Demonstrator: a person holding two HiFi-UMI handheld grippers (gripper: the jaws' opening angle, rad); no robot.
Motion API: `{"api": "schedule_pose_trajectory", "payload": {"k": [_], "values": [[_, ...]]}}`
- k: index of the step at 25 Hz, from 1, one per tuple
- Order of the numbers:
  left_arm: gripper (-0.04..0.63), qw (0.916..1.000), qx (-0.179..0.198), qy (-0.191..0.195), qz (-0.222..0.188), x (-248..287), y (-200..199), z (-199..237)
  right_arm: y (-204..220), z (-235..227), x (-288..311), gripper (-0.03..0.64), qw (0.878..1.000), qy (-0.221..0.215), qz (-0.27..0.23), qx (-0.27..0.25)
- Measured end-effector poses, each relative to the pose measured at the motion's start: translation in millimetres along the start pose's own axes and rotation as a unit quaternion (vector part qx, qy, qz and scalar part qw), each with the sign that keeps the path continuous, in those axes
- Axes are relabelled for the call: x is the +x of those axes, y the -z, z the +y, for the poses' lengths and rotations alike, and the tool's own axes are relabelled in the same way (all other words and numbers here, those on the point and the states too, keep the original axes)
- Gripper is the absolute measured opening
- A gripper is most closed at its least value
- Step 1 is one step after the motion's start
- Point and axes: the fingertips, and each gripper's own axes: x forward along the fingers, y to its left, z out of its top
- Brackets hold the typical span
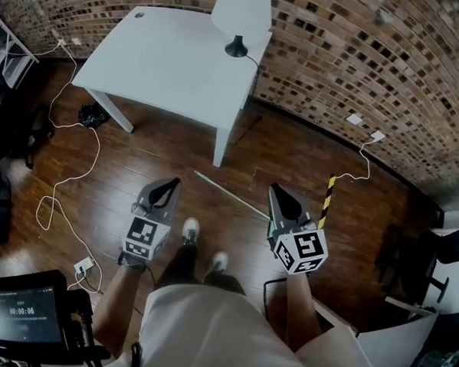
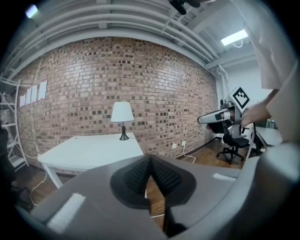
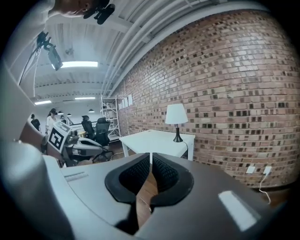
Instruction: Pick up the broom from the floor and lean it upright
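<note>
A thin white pole (image 1: 229,194), the broom's handle, lies on the dark wood floor just ahead of the person's shoes, running from upper left to lower right. Its lower end passes behind my right gripper (image 1: 277,191). A yellow-and-black striped bar (image 1: 327,199) shows on the floor right of that gripper; I cannot tell whether it belongs to the broom. My left gripper (image 1: 170,182) hovers left of the pole, jaws shut and empty (image 2: 150,161). In the right gripper view, my right gripper (image 3: 150,159) shows a narrow slit between its tips, with nothing in it. No broom head is in view.
A white table (image 1: 167,60) with a lamp (image 1: 238,18) stands against the brick wall ahead. A white cable (image 1: 69,170) loops over the floor at left. An office chair (image 1: 410,257) is at right, and a screen device (image 1: 27,314) at lower left.
</note>
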Motion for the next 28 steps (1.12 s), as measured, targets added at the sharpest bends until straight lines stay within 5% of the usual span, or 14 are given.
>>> {"api": "schedule_pose_trajectory", "payload": {"k": [5, 11, 16, 28], "values": [[0.002, 0.9989, -0.018, 0.022, 0.038, 32, 45, 41, 33, 5, 72, 0.041, 0.999, -0.016, 0.049, 0.017], [0.002, 0.9942, -0.042, -0.003, 0.099, 94, 162, 101, 156, -4, 180, 0.051, 0.992, -0.034, 0.124, -0.001], [0.002, 0.9894, -0.075, -0.010, 0.123, 140, 258, 110, 276, -12, 241, 0.051, 0.985, -0.028, 0.171, 0.008], [0.002, 0.9783, -0.101, -0.025, 0.179, 188, 412, 128, 449, -26, 317, 0.075, 0.966, -0.051, 0.253, 0.020]]}}
